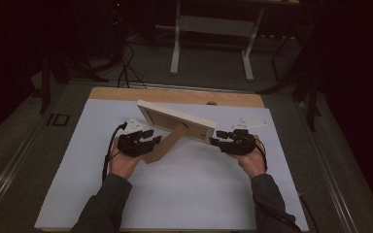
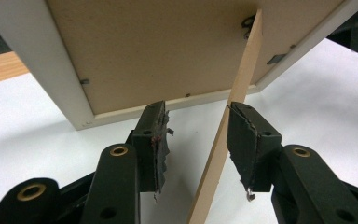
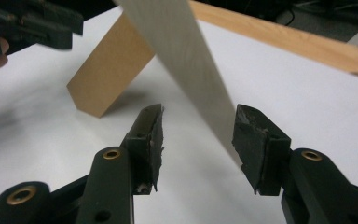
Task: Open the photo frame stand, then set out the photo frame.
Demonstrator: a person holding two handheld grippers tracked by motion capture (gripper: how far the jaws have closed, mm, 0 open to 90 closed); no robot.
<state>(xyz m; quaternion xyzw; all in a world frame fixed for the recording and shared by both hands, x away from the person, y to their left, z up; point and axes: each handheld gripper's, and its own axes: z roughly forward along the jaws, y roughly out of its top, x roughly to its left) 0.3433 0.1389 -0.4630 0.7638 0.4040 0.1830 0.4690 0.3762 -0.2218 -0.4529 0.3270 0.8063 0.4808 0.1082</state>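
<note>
White sheeting covers the desk (image 1: 184,194), with dim floor beyond. My left gripper (image 2: 196,140) has its jaws partly open astride the brown easel leg (image 2: 223,140) of the picture frame (image 1: 175,122); the right-hand pad seems to graze the leg's edge, the other stands clear, so nothing is clamped. My right gripper (image 3: 198,140) is likewise partly open around the frame's pale end edge (image 3: 186,70), which passes between the pads and perhaps brushes one, ungripped. Seen from above, the left gripper (image 1: 138,141) sits just left of the frame, the right gripper (image 1: 235,141) at its right end. I judge the frame propped on its leg and standing; what remains is drawing both grippers away without knocking it.
</note>
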